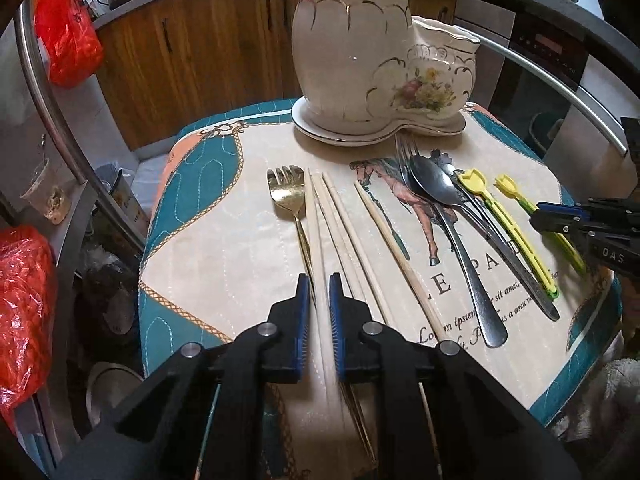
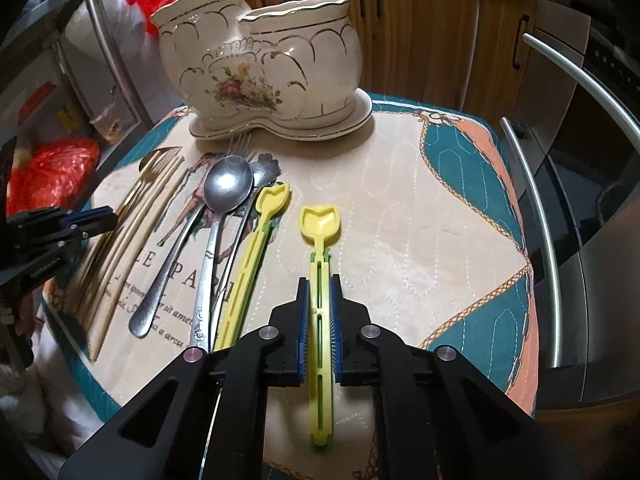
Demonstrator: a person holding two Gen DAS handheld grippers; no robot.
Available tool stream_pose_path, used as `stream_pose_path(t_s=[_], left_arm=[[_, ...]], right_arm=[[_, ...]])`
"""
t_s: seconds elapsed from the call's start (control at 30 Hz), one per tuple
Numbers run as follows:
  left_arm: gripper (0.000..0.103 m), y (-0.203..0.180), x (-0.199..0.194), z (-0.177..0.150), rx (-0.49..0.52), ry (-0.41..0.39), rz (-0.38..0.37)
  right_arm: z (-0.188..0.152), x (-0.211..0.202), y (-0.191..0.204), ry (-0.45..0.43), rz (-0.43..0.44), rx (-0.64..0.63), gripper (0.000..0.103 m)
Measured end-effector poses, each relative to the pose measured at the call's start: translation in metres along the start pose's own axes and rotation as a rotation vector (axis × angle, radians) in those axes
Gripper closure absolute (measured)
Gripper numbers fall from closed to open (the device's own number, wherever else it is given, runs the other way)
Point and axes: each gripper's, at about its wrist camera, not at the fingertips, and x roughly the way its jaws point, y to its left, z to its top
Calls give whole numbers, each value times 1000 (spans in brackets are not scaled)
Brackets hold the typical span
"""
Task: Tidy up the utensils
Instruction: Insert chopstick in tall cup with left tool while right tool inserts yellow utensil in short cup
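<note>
Left gripper has its jaws nearly closed around a pale chopstick, which runs straight ahead between the pads; contact appears made. Just left of it lies the gold fork. Right gripper is likewise narrowed onto the handle of a yellow spoon, its bowl pointing forward. Judged step: grasping. Next move calls for lifting each item and carrying it forward to the ceramic holder, which stands ahead and left of the right gripper.
</note>
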Motion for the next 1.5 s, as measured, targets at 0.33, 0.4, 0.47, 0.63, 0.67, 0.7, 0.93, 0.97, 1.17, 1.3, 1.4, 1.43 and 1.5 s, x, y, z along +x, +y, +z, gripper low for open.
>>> stream_pose_path(t_s=[0.33, 0.4, 0.47, 0.63, 0.67, 0.7, 0.93, 0.97, 1.17, 1.3, 1.4, 1.43, 1.5], left_arm=[[97, 4, -7, 0, -12, -24, -17], [97, 5, -11, 0, -12, -38, -18], [97, 7, -20, 3, -24, -73, -32], [97, 14, -59, 21, -67, -222, -87], [97, 16, -70, 29, -78, -266, -102], [97, 17, -76, 36, -82, -295, -112], [97, 11, -100, 122, -89, -499, -236], [97, 9, -97, 137, -92, -519, -256], [97, 3, -71, 193, -107, -561, -247], [97, 4, -54, 212, -132, -582, -222], [97, 8, -43, 216, -151, -595, -196], [97, 9, -41, 216, -150, -603, -187], [97, 10, -39, 218, -146, -633, -152]], right_arm=[[0, -5, 2, -25, 3, -8, 93], [1, -9, 1, -43, 17, -2, 93], [5, -18, 0, -78, 37, 5, 92], [28, -52, -2, -217, 70, 5, 93], [33, -58, -3, -244, 74, 5, 92], [42, -66, -3, -283, 80, 8, 92], [116, -80, -4, -456, 183, 32, 92], [129, -74, -5, -473, 212, 50, 92], [170, -32, -19, -505, 257, 144, 92], [180, -11, -30, -509, 288, 208, 92], [181, -3, -34, -529, 286, 229, 92], [181, -2, -35, -539, 280, 233, 92], [183, 3, -36, -554, 259, 236, 92]])
